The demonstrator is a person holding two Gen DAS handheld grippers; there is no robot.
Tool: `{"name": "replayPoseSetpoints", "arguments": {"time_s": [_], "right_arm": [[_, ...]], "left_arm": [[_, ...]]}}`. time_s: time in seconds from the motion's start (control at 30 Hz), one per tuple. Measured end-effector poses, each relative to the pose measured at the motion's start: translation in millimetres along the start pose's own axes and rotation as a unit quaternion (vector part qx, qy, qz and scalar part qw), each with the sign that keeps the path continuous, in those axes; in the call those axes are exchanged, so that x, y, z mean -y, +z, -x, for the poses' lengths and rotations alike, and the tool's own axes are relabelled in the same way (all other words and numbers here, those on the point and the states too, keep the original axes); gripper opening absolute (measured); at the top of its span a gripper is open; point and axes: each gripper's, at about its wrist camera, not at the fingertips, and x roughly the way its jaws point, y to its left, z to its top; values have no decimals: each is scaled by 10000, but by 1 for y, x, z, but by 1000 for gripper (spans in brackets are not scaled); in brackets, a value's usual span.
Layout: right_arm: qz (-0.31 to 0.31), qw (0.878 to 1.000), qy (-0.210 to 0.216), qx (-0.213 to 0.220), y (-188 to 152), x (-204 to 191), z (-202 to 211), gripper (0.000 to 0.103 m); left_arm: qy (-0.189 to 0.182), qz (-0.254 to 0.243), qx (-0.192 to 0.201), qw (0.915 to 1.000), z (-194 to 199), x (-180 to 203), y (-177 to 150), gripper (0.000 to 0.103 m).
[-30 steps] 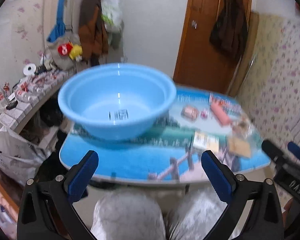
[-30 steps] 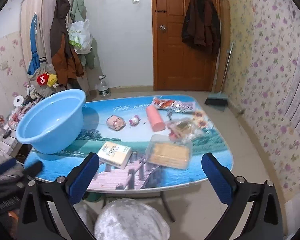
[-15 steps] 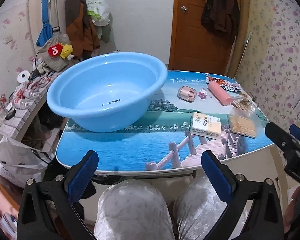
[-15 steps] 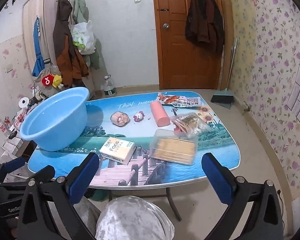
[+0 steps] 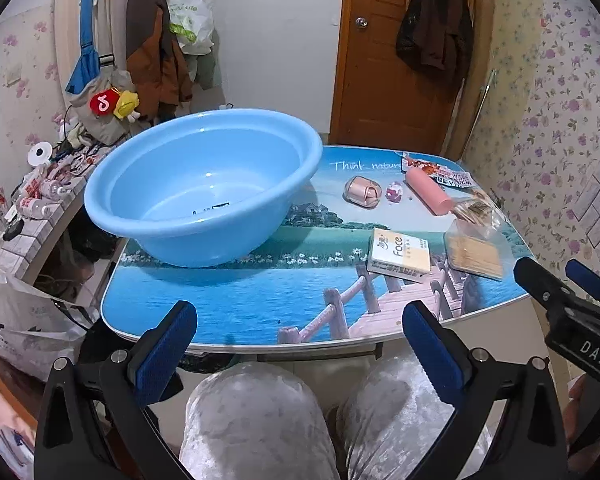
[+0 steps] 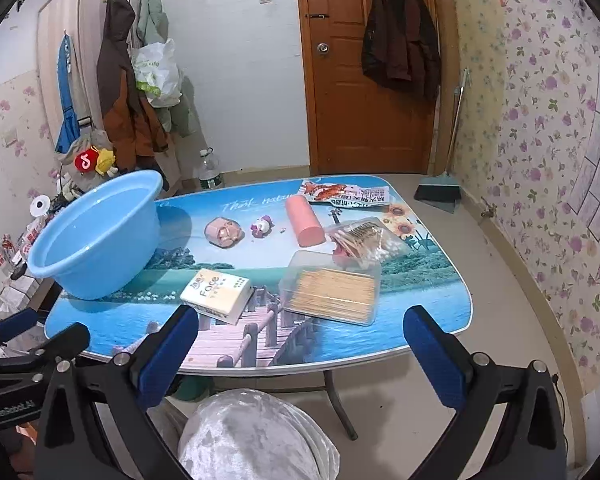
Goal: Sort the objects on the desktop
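Through the left wrist camera I see my left gripper [image 5: 300,330] spread wide with nothing between its blue-padded fingers [image 5: 166,344], hanging short of the near table [image 5: 236,300] edge above my grey velvety knees [image 5: 256,420]. The basin [image 5: 204,184], smooth glossy blue plastic, round and deep, fills the table's left end. To its right lie a pale pink rounded case [image 5: 363,192], a tiny toy [image 5: 394,191], a pink cylinder [image 5: 428,196], a tissue pack [image 5: 399,255] marked "Face", and a clear box [image 5: 476,254] of thin wooden sticks. The right gripper [image 5: 576,280] pokes in at the right edge, its fingers apart. Only this view looks down into the basin, which holds none of the items.

Through the right wrist camera my right gripper [image 6: 300,334] is likewise wide and holds nothing, hanging off the near table [image 6: 420,312] edge. From here the basin [image 6: 96,236] shows mostly its outer wall, overhanging the left edge. This view shows more clearly the crinkly bag of swabs [image 6: 364,240] resting against the clear box [image 6: 332,288], a flat printed snack packet [image 6: 346,193] at the far edge, and the soft-cornered tissue pack [image 6: 216,290]. The cylinder [image 6: 304,220], case [image 6: 224,231] and toy [image 6: 262,226] sit mid-table. A broom [image 6: 440,190] on the floor appears only here.
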Motion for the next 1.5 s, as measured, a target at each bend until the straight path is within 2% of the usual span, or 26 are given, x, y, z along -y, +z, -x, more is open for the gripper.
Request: {"name": "replayPoseSetpoints", "arguments": {"time_s": [0.5,0.93,1.27,1.5], "right_arm": [[-199,9995,-194,-157,-6,10,-11,103],[-224,9986,-470,-134,-6,22,-18,103],[-218,9976,-628,-185,0,29,-33,103],[-328,9964,-730,-286,2,49,-55,102]], "left_arm": [[-106,-143,-39,9998,-4,6,-1,103],[-322,-527,-10,9981,-18,37,9,103],[-435,-517,-227,9975,-47,55,17,103],[-413,-776,-291,9957,-73,68,25,103]]}}
